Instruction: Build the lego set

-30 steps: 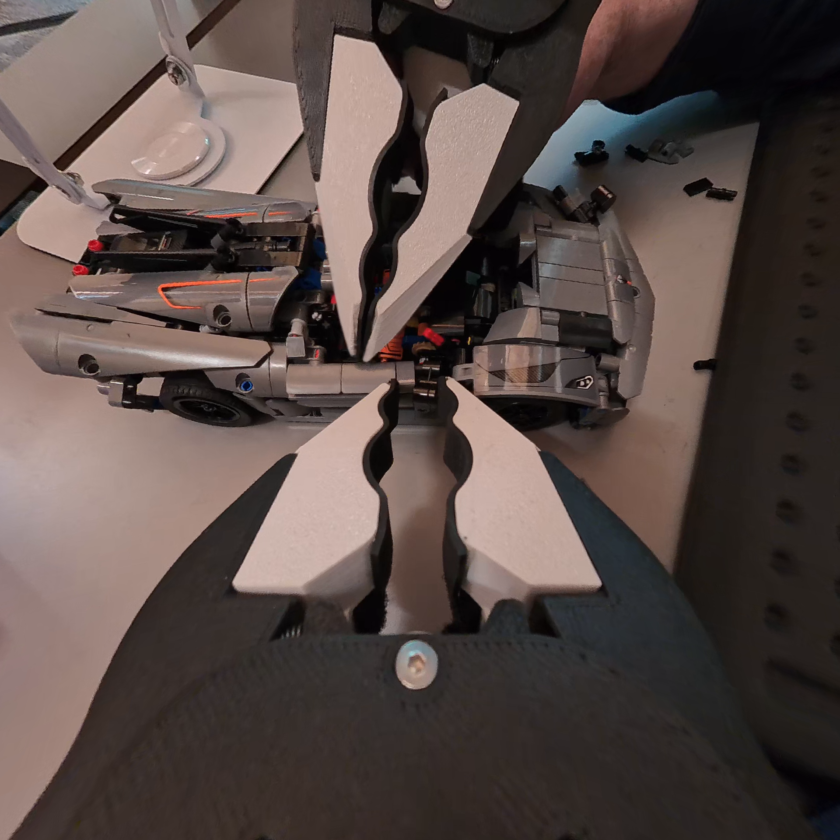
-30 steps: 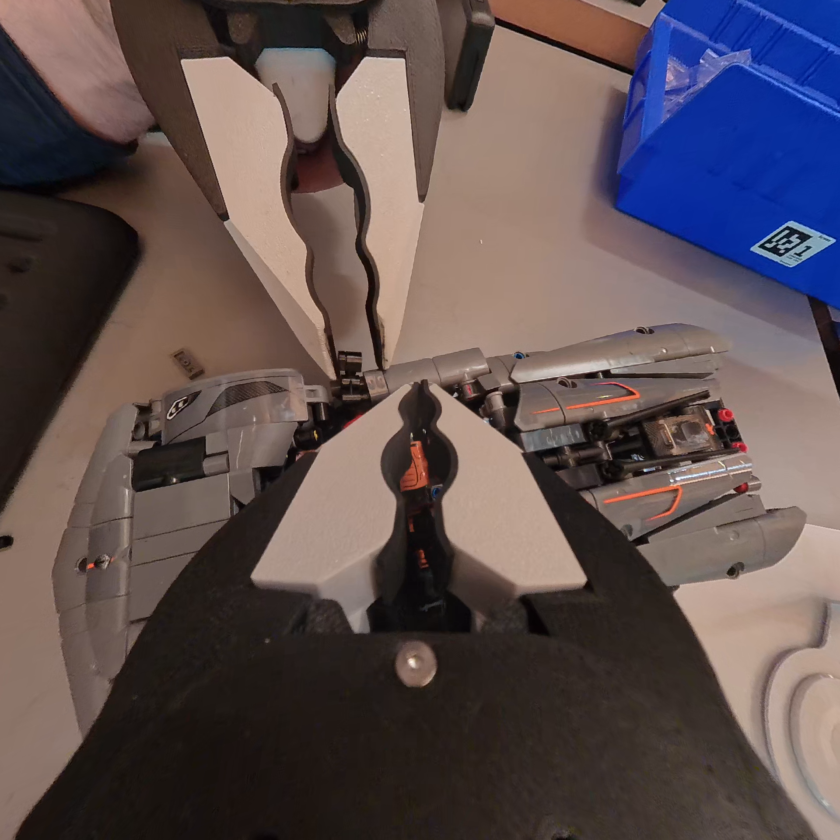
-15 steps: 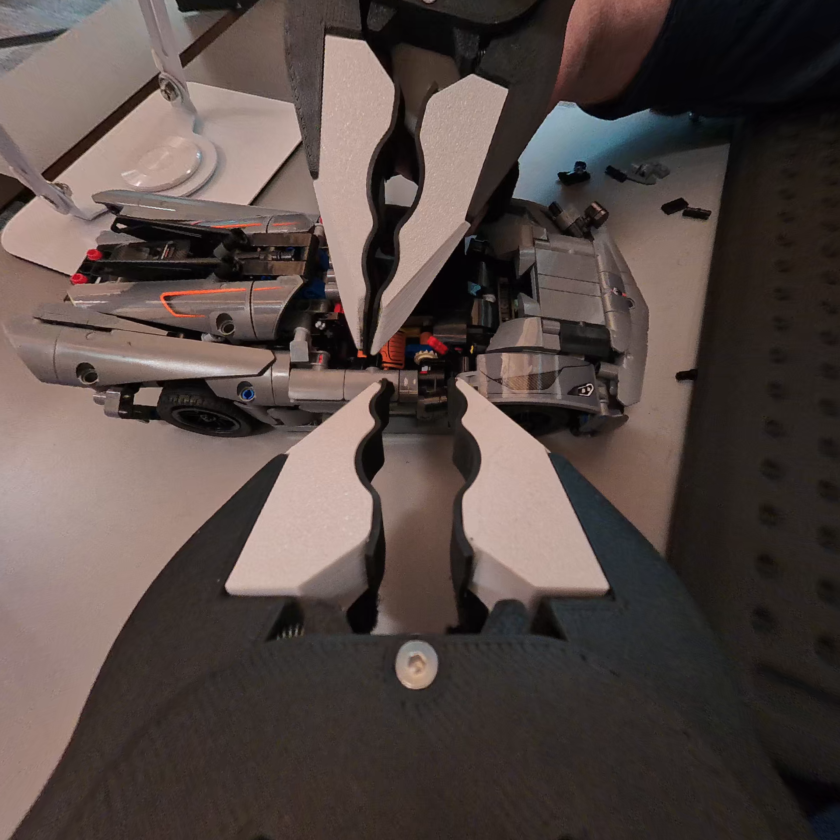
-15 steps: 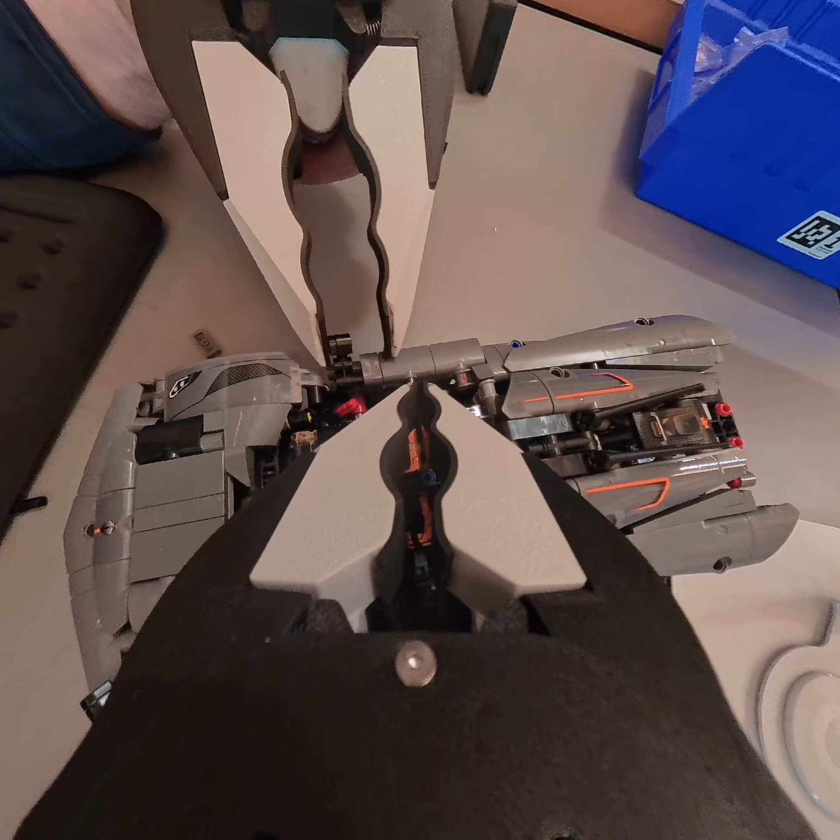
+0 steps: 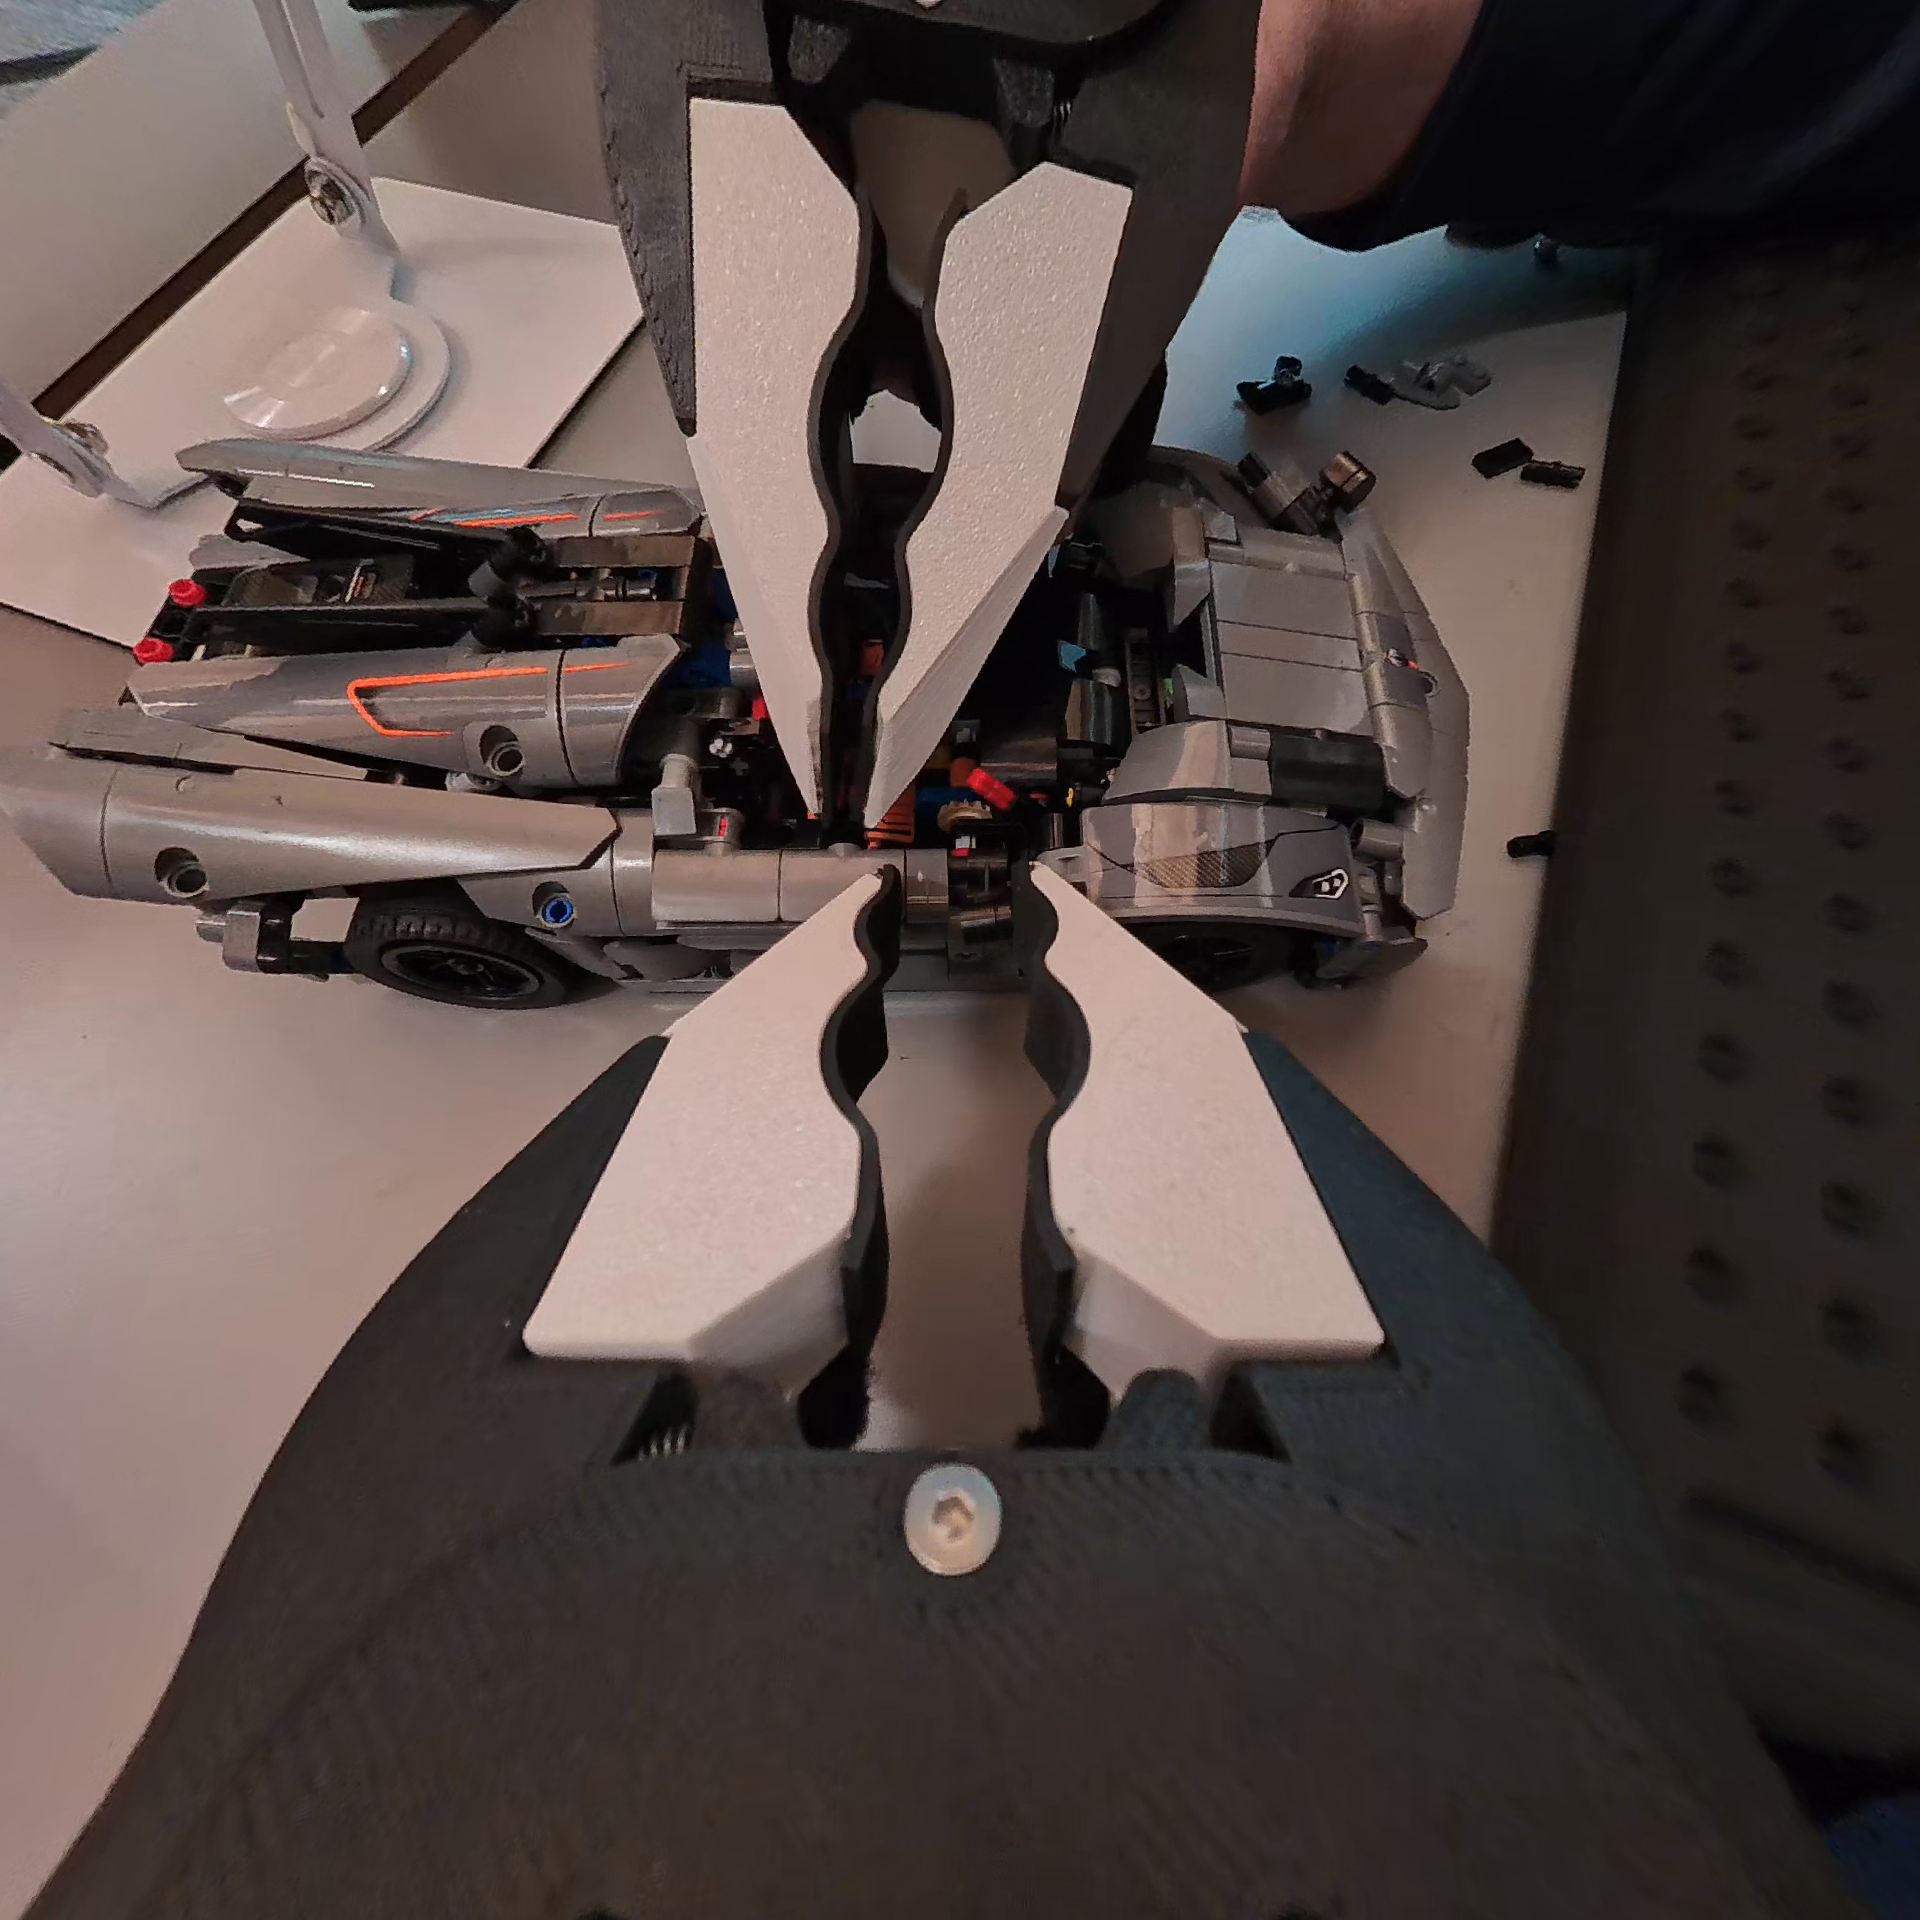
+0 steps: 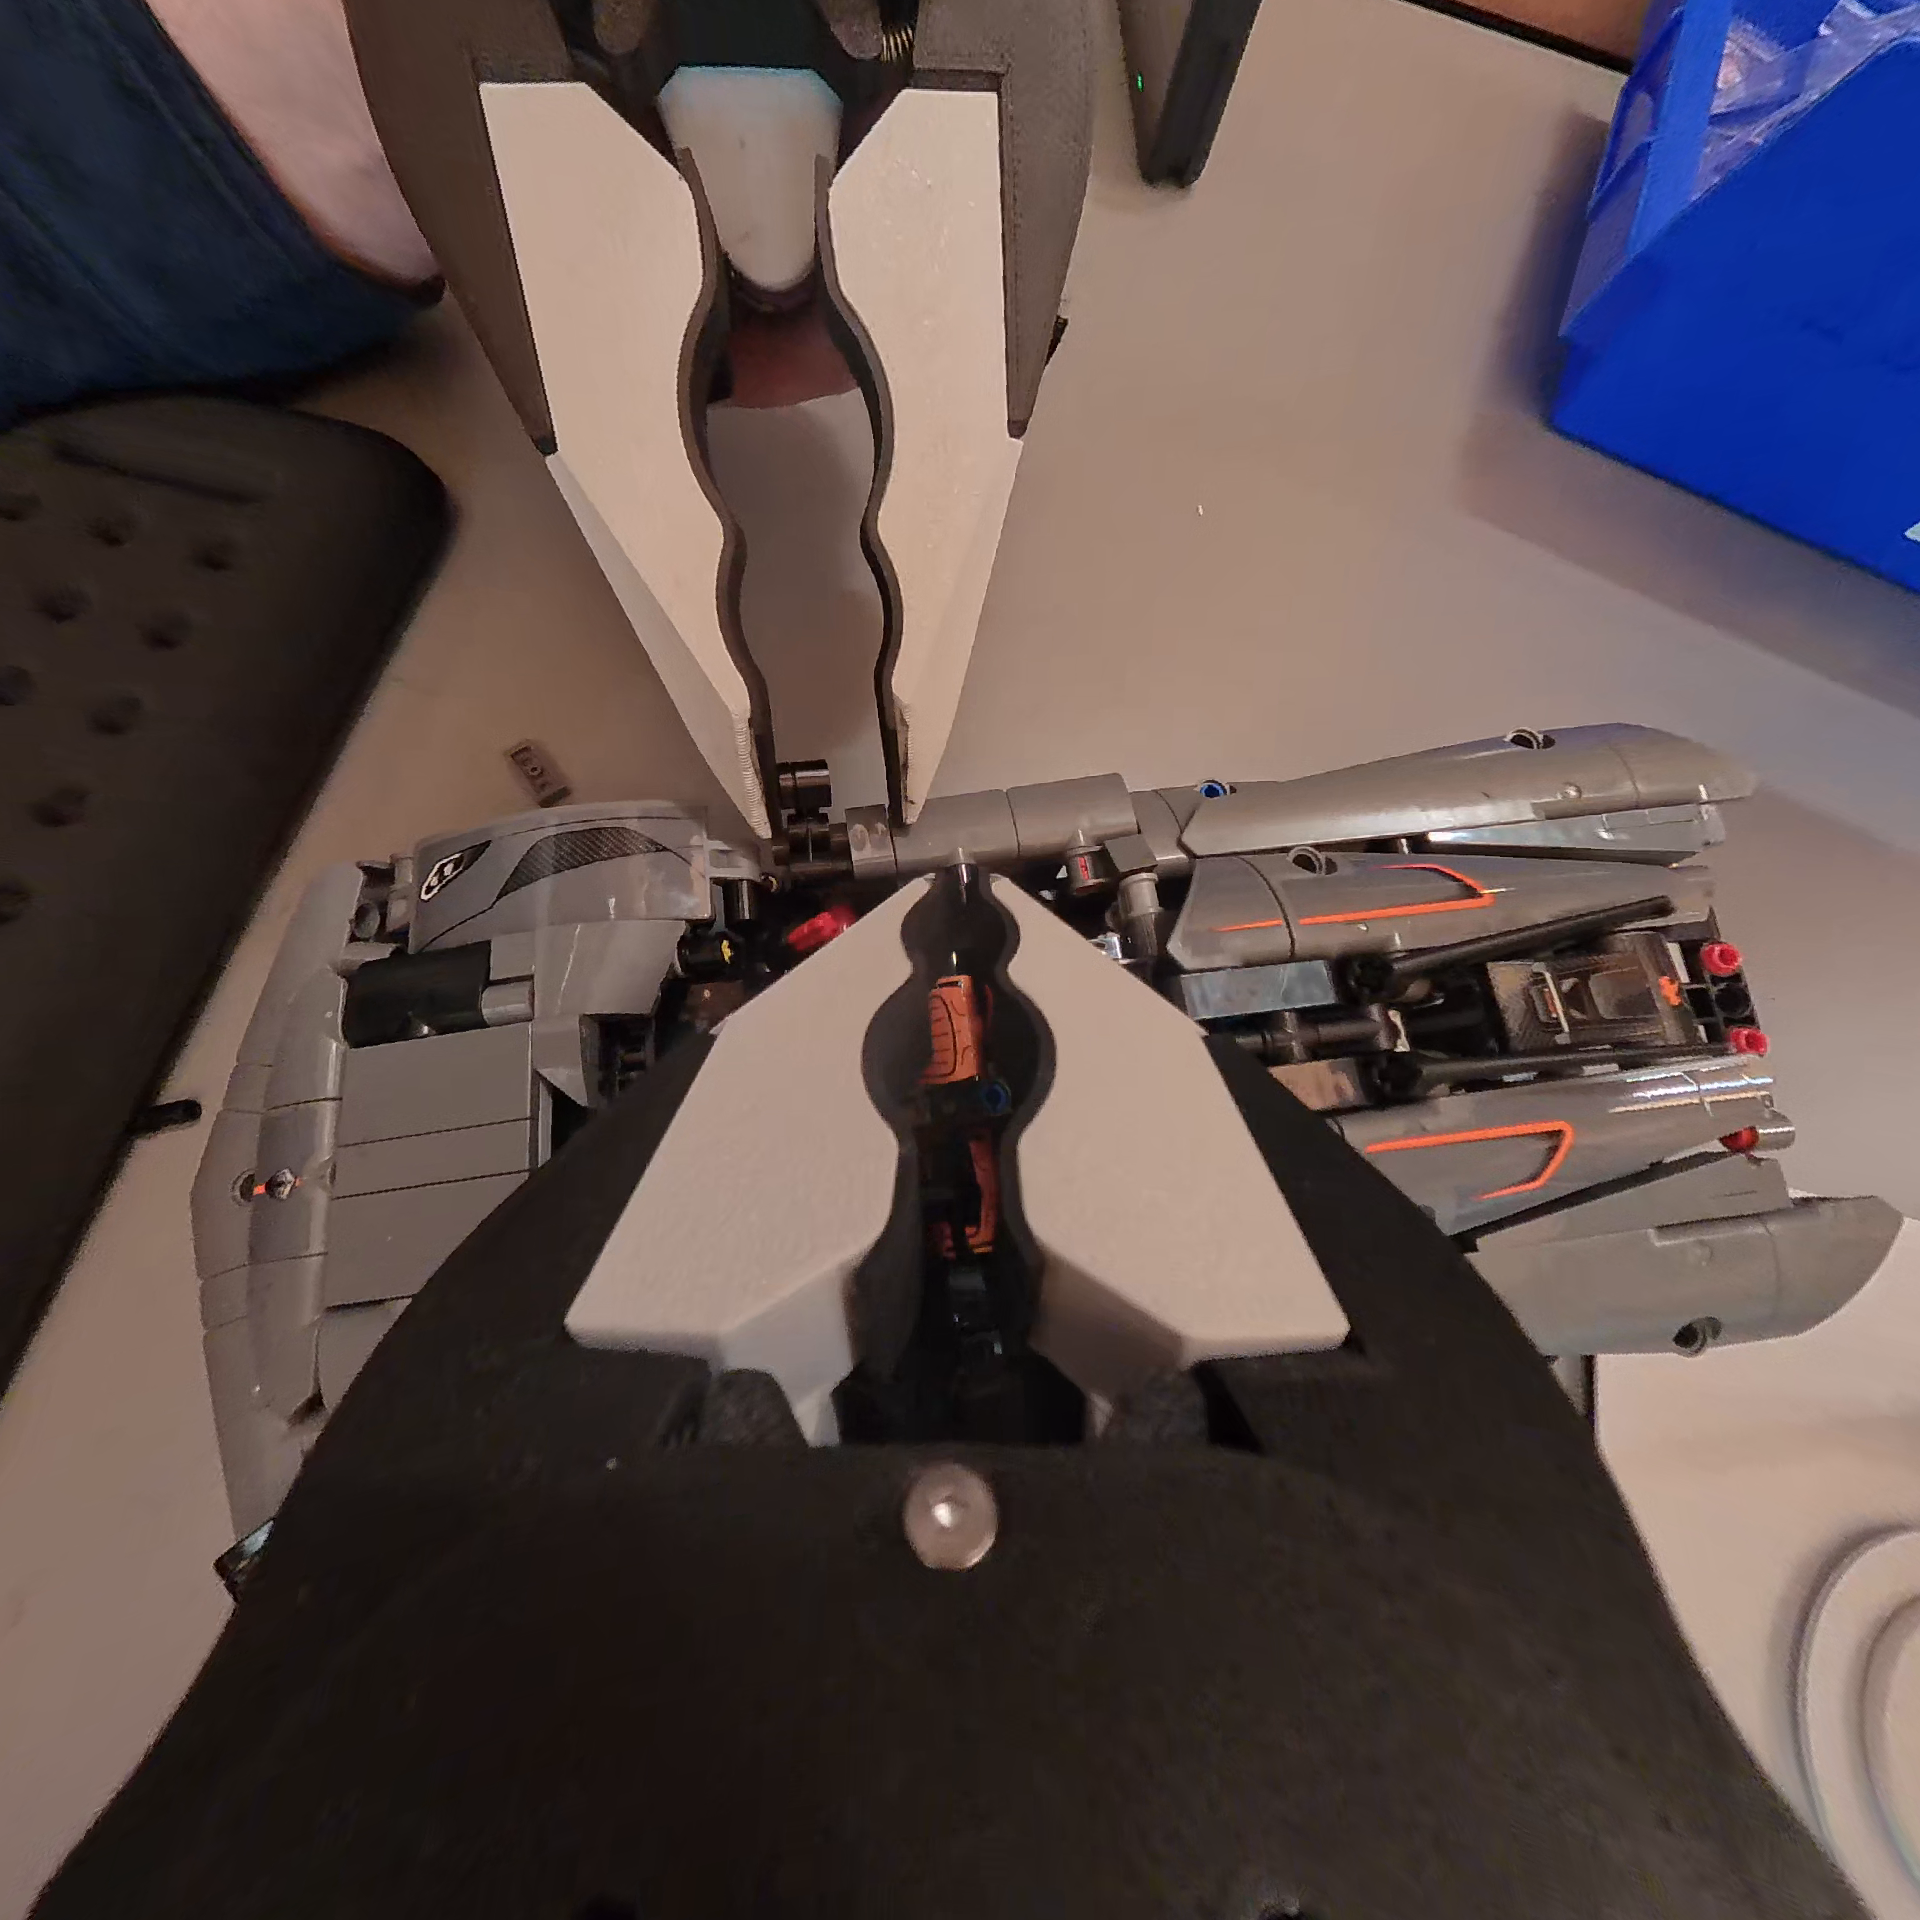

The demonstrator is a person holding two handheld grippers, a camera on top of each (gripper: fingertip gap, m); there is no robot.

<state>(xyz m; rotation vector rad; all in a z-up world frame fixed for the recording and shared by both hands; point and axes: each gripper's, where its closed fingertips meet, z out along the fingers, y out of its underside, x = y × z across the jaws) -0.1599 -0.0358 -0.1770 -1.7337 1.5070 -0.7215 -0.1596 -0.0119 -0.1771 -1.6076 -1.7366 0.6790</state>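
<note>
A grey lego car with orange stripes (image 5: 1278,644) lies on the pale table, its cabin uncovered; it also shows in the right wrist view (image 6: 436,1101). My left gripper (image 5: 961,883) is open at the car's near side sill. Its fingers stand on either side of a black connector (image 5: 971,894) and the end of the grey sill beam. From the right wrist view the left gripper (image 6: 831,816) reaches in from the far side around that connector (image 6: 805,805). My right gripper (image 6: 958,883) is shut, tips down in the cabin beside the sill, above an orange seat part (image 6: 956,1023). It comes down from above in the left wrist view (image 5: 844,816).
A black perforated mat (image 5: 1714,831) lies past the car's front end. Small loose black and grey pieces (image 5: 1273,379) lie beyond the car, and a small grey plate (image 6: 538,771) sits by its nose. A blue bin (image 6: 1766,312) and a white stand base (image 5: 343,364) are nearby. The tips of both grippers are at nearly the same place. It is some 7 cm from my left tips to the small grey plate (image 6: 538,771).
My left gripper's jaws have spread a little wider around the black connector. The right gripper has stayed shut in the cabin, shifting slightly. The car has not moved.
</note>
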